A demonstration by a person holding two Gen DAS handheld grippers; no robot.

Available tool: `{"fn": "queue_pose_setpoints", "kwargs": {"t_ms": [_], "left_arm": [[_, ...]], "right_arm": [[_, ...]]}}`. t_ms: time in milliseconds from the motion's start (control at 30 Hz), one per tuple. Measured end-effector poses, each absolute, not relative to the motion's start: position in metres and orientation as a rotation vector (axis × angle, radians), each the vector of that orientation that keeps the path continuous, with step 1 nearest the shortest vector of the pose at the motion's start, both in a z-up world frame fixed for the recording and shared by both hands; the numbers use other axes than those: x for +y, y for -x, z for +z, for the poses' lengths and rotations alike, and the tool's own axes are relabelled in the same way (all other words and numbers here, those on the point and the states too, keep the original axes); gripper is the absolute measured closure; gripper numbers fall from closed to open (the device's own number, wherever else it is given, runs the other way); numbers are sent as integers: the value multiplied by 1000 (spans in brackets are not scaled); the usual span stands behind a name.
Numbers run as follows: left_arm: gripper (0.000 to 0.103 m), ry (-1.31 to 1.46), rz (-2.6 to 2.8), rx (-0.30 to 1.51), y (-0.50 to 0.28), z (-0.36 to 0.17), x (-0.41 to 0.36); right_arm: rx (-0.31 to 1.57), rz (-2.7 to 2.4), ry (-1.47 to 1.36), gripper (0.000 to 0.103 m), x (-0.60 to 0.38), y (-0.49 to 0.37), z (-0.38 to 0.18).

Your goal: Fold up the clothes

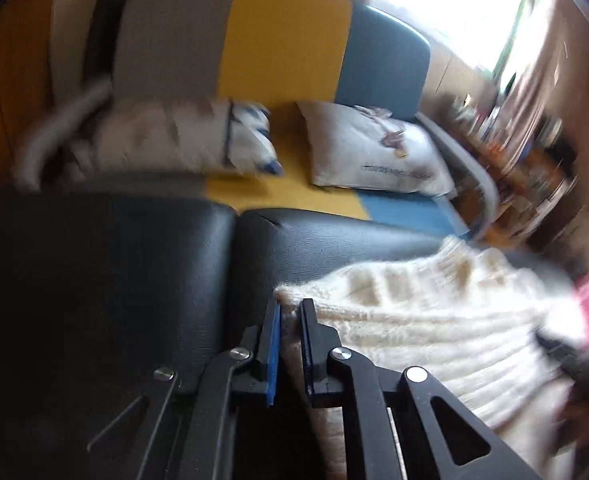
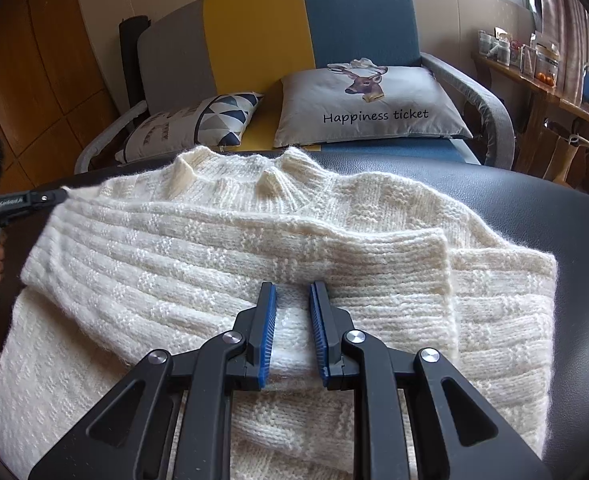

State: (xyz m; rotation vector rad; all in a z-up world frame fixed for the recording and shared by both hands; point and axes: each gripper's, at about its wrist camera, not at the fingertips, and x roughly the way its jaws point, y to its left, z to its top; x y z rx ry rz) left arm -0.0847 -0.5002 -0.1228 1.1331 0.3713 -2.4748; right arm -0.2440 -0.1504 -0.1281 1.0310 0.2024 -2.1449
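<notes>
The cream knit sweater (image 2: 254, 248) lies spread on the black padded surface (image 2: 534, 208), collar at the far side, with one sleeve folded across the chest and its cuff ending right of centre. The left claw (image 1: 290, 312) has pinched the sweater's left shoulder corner, jaws nearly together with knit between them. The right claw (image 2: 292, 296) has its jaws narrowly apart around a ridge of wool at the near edge of the folded sleeve and appears to grip it. Judging from this, the main risk is the left pinch: it holds only a fuzzy corner, so a lift could let the yarn slide out. If the two claws pull unevenly, the folded sleeve could drag off the chest and undo the fold
</notes>
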Motion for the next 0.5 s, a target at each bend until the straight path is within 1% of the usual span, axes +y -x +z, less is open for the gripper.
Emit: {"fn": "queue_pose_setpoints", "kwargs": {"t_ms": [67,100,167,267,400,500], "left_arm": [[93,-1193,-2420,331,91,-140,-496],[92,-1186,-2414,364,89,-139,-498],[83,-1156,-2410,452,85,-132,-504],[83,-1085,-2420,552,68,-113,-507],[83,-1031,-2552,628,35,-91,-483],[83,-1050,-2631,632,26,-94,-456]], "right_arm": [[207,-2146,-1030,83,-151,244,-128],[209,-2147,-1030,83,-151,244,-128],[208,-2147,-1030,83,-151,244,-128],[197,-2142,-1036,83,-150,245,-128],[197,-2143,-1036,83,-148,246,-129],[194,-2147,-1038,83,-148,245,-128]]}}
